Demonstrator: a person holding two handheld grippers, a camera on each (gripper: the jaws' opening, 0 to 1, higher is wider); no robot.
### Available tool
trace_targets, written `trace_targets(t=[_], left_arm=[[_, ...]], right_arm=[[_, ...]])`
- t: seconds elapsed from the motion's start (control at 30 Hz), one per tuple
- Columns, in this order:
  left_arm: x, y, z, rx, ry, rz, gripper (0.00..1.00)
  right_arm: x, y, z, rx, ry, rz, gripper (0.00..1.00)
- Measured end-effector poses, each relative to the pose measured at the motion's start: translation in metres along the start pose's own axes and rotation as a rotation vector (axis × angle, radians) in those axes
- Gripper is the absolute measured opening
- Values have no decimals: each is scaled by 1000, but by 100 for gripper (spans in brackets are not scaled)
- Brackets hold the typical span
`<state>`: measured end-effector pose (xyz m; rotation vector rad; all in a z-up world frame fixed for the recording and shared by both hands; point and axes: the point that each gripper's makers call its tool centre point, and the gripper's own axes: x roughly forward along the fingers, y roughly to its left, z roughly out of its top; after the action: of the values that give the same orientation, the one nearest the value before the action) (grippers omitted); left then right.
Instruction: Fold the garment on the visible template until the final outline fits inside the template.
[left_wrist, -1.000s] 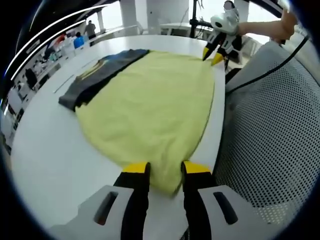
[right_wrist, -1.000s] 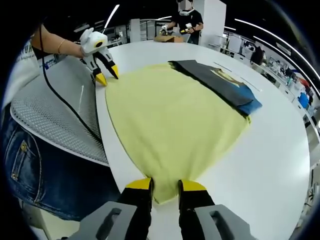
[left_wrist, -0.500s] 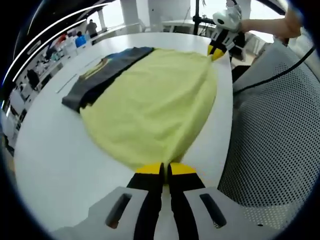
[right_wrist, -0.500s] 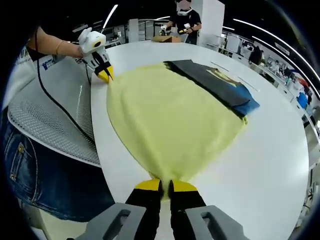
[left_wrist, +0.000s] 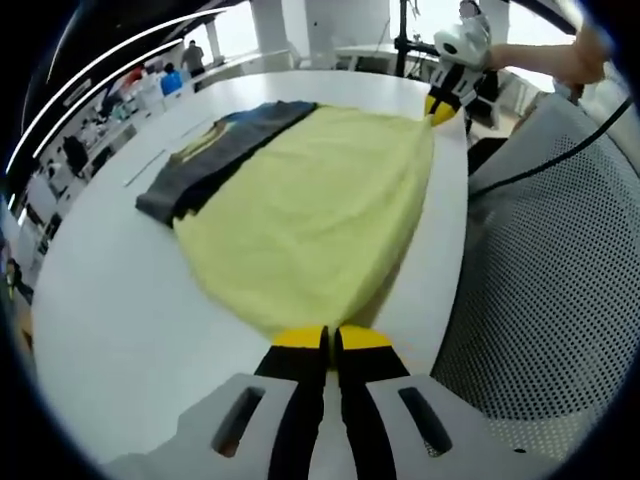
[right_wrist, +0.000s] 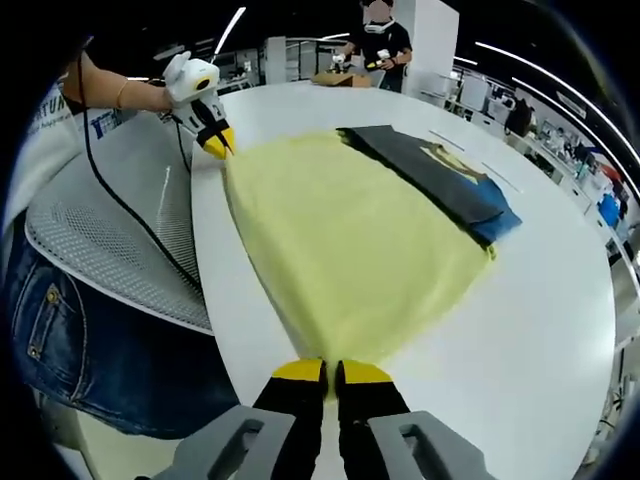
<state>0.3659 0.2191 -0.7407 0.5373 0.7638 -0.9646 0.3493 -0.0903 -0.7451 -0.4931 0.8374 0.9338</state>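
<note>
Gripping the yellow garment at its near edge, your left tool has its two yellow-tipped jaws pressed together with the cloth's hem pinched between them. From that tool the garment spreads forward across the white table, and a dark grey and blue template lies ahead and to the left of the tool, its near long side tucked under the yellow cloth. At the far end of the garment, ahead and to the right of this tool, you can see your right tool, held in your hand, with its tips closed at the cloth's far corner. A perforated grey mesh surface lies just to the right of the left tool, beside the table's edge, with a black cable running across it.

In the right gripper view, your right tool is likewise squeezed closed on the yellow garment, the hem caught between its yellow tips. The template sits ahead and to the right of this tool, partly covered by the cloth. Your left tool shows far ahead to the left, its tips together at the opposite corner. Blue jeans show to the left of the right tool, below the mesh. Beyond the table's far end another person stands.
</note>
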Motion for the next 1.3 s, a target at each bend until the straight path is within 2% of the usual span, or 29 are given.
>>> trace_targets(t=[0.4,1.3], left_arm=[[-8,-9,-1,-46,-22,13,0],[-24,-34,-13,-79,27,0,0]], right_arm=[[-9,9,1,15,-17,4,0],[-25,39,2,58,-17,51,0]])
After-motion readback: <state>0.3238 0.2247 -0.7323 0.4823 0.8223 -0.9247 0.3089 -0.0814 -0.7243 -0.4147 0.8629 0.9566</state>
